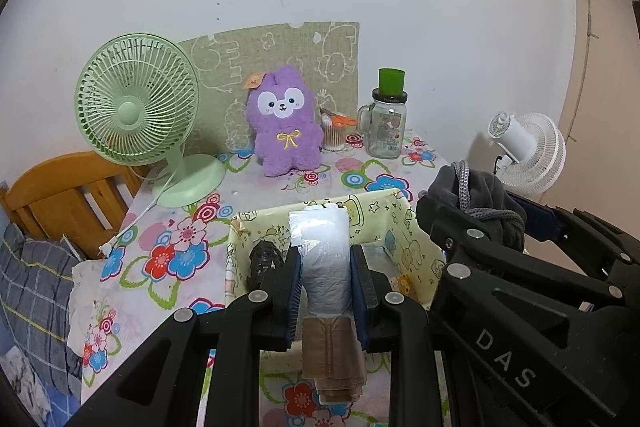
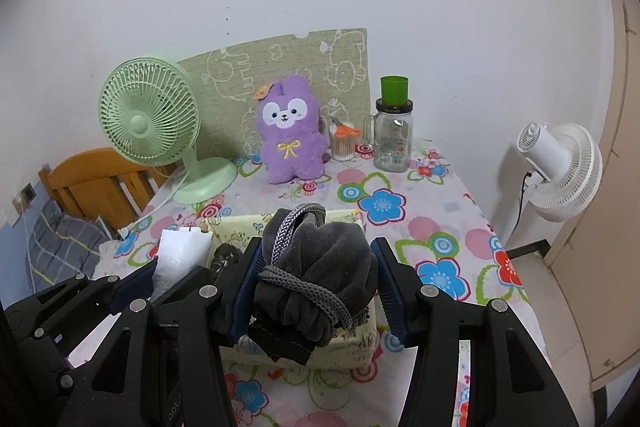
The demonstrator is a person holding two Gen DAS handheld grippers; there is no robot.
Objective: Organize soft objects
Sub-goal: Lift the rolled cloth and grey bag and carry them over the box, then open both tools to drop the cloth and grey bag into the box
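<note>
Nearest you, your left gripper (image 1: 326, 291) is clamped on a flat plastic packet (image 1: 324, 267) of folded tan and grey fabric; its long axis runs straight away from you along the fingers, the clear end pointing out over the box (image 1: 404, 211), the tan end hanging back toward you. Just to its right, your right gripper (image 2: 318, 285) has its jaws part-closed around a grey cloth bundle (image 2: 320, 267) tied with a braided cord (image 2: 304, 287), rounded with no clear long axis, also above the box. A small dark item (image 1: 262, 261) already lies inside the box. The two grippers are near each other and could knock together. The slick packet might slide out, or the cord might snag a finger on release. Farther off stand a purple plush (image 1: 286, 123), a jar (image 1: 384, 127) and a green fan (image 1: 136, 111).
</note>
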